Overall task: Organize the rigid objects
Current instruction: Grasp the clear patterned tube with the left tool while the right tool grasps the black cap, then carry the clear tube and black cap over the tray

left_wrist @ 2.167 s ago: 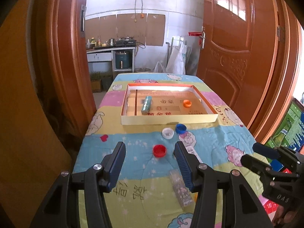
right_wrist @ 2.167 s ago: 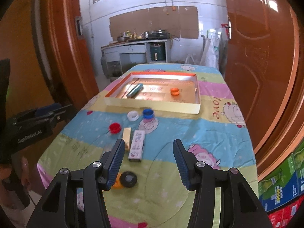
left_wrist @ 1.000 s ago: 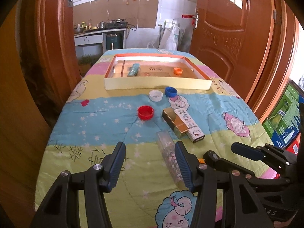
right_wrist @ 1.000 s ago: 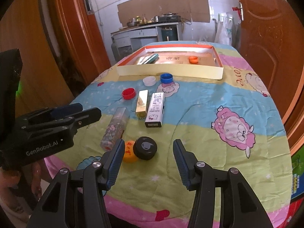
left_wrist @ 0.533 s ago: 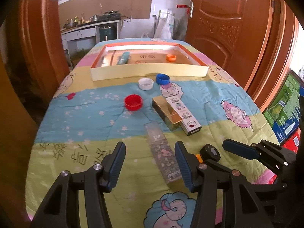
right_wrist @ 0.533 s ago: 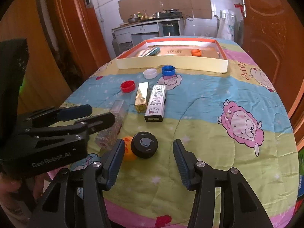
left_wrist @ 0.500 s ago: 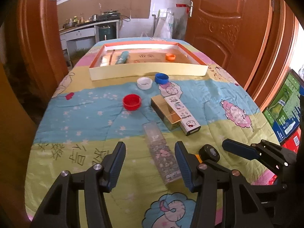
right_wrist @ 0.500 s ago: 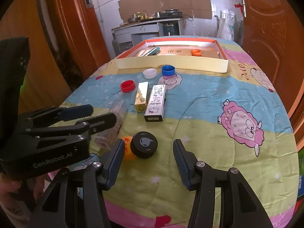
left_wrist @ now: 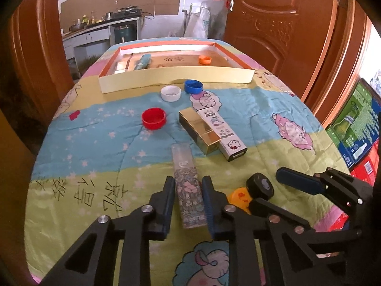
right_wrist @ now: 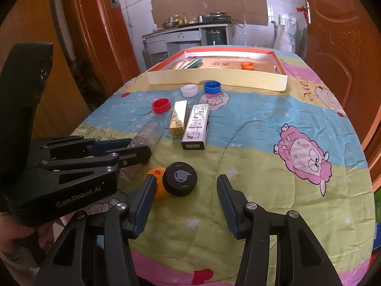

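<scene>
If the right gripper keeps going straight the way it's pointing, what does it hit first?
Probably the round black cap, lying just ahead of the open right gripper and nearer its left finger. An orange cap sits against it; depth is uncertain.

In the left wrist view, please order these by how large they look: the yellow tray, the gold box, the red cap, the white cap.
1. yellow tray, largest, though farthest.
2. gold box.
3. red cap.
4. white cap, slightly smaller-looking than the red one; it lies farther away, so their true sizes may match.
</scene>
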{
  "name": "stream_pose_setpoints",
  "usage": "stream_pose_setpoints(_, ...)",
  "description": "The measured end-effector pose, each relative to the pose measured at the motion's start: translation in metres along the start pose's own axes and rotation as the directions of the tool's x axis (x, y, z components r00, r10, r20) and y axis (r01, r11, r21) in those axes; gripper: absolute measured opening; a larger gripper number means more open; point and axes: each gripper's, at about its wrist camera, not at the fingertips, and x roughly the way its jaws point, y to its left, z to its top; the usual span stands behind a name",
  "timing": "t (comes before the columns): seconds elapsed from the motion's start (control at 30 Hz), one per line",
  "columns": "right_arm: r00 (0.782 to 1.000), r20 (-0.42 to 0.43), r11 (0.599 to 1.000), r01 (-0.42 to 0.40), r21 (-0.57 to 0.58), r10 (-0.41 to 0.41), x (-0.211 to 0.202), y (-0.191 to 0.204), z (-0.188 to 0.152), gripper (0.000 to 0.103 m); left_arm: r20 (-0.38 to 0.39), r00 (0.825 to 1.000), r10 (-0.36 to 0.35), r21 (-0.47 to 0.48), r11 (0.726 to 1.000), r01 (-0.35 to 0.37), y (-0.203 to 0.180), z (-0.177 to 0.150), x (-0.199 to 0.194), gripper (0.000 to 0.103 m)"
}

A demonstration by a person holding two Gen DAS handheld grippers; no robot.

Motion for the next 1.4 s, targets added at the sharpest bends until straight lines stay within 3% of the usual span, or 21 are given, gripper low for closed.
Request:
stream_pose_setpoints(0.67, 0.999, -0.011, 0.999, -0.033, 0.028, 0.033, 0.01, 0.0, 0.009, 0.054, 0.041, 0.999, -0.008, -0.04, 0.999, 0.01, 0.025, 0.0, -0.011, 0.02)
stream_pose_setpoints(0.8, 0.999, -0.005, 0.999, -0.036, 0.032, 0.036, 0.008, 0.001, 0.01, 0.037, 0.044, 0.999, -0.011, -0.054, 0.998, 0.014, 0.031, -0.001, -0.012, 0.02)
stream_pose_setpoints(0.9, 1.0, -0.005, 0.999, -0.025, 0.023, 0.025, 0.007, 0.002, 0.01, 0.032, 0.045, 0.999, -0.013, -0.056, 0.998, 0.016, 0.032, -0.001, -0.012, 0.02)
stream_pose_setpoints(1.4, 0.999, 0.049, 0.999, 0.021, -0.044, -0.019, -0.014, 0.014, 0.012, 0.031, 0.068, 0.998, -0.007, -0.055, 0.998, 0.01, 0.028, -0.002, -0.02, 0.02)
